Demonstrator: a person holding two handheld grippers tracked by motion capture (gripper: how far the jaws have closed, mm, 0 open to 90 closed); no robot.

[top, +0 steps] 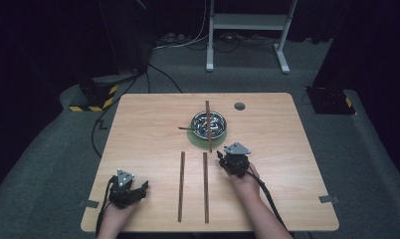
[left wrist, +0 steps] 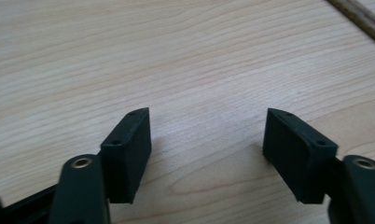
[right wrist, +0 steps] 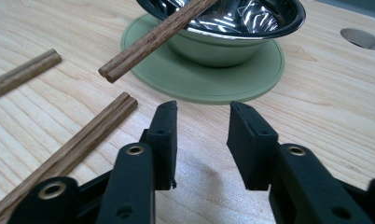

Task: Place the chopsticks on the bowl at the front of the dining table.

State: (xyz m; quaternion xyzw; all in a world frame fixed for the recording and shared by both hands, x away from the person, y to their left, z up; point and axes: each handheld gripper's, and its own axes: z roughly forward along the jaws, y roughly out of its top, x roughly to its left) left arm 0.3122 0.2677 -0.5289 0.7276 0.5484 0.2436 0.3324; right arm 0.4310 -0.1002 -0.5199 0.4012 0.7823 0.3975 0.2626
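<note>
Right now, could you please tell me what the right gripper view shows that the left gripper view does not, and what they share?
The right gripper view has the steel bowl on its green mat, a pair of chopsticks resting across the bowl's rim, two more pairs lying flat on the table, and the round hole in the tabletop. The left gripper view has its own left tool with jaws spread wide over bare wood, and a wooden strip at its top right corner. Both share the light wooden table, and an open tool holding nothing; the right tool has a narrower gap.
</note>
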